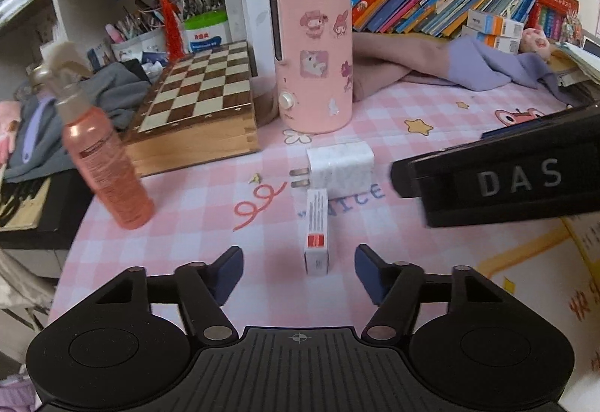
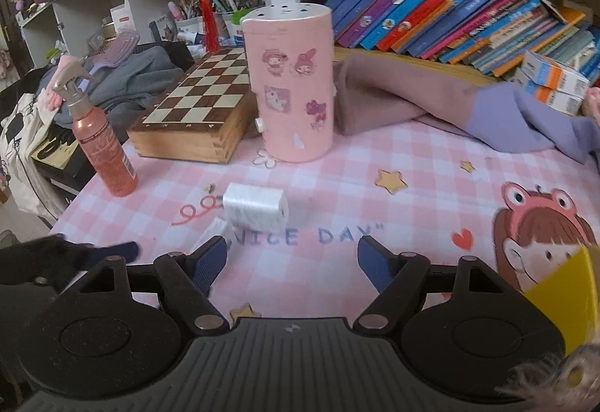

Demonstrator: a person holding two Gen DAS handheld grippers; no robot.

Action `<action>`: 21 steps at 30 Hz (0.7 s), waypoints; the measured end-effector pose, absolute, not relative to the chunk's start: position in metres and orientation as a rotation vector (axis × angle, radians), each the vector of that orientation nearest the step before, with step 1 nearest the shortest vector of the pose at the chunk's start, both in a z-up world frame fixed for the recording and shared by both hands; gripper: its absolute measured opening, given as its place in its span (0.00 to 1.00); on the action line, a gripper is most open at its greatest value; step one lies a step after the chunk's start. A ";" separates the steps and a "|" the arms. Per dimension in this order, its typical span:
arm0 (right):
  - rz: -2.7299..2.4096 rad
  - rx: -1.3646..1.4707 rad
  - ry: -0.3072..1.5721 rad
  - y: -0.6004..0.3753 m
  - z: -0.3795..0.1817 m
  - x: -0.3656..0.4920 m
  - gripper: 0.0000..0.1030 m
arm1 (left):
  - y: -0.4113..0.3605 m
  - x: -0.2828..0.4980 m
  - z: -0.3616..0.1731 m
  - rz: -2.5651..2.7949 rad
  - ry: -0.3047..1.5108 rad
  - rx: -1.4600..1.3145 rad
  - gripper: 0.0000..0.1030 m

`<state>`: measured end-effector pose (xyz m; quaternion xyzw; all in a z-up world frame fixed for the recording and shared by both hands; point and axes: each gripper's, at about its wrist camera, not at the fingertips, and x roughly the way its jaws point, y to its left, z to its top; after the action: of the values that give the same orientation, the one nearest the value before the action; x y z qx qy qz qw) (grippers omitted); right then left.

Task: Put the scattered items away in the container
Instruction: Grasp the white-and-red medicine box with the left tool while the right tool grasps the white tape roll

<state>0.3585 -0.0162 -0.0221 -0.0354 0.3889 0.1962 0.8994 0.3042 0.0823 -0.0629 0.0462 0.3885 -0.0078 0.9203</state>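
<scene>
A small white box with a red label (image 1: pixel 317 232) lies on the pink checked mat, just ahead of my open, empty left gripper (image 1: pixel 299 271). Right behind it lies a white plug charger (image 1: pixel 339 169), which also shows in the right wrist view (image 2: pixel 255 210). An orange-pink spray bottle (image 1: pixel 107 164) stands at the left; in the right wrist view the bottle (image 2: pixel 103 153) stands left too. My right gripper (image 2: pixel 292 265) is open and empty, low over the mat, with the charger ahead and to its left. A yellow container's edge (image 2: pixel 562 299) shows at the right.
A tall pink sticker-covered cylinder (image 1: pixel 313 55) stands behind the charger. A wooden chess box (image 1: pixel 195 104) sits left of it. Pink and purple cloth (image 2: pixel 431 104) lies at the back right, under a shelf of books (image 2: pixel 450 6). The right gripper's black body (image 1: pixel 506 179) crosses the left view.
</scene>
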 end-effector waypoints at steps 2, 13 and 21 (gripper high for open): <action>0.416 -0.070 0.813 -0.011 -0.025 0.366 0.74 | 0.081 0.312 -0.068 -0.023 0.792 0.105 0.53; 0.436 -0.075 0.837 0.018 -0.045 0.392 0.74 | 0.094 0.312 -0.080 -0.036 0.821 0.049 0.13; 0.400 -0.087 0.860 0.041 -0.065 0.407 0.74 | 0.117 0.290 -0.074 0.018 0.844 0.017 0.13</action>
<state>0.4070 0.0412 -0.0653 -0.0416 0.4141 0.1924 0.8887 0.2903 0.1170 -0.0745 0.0085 0.4095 0.0085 0.9122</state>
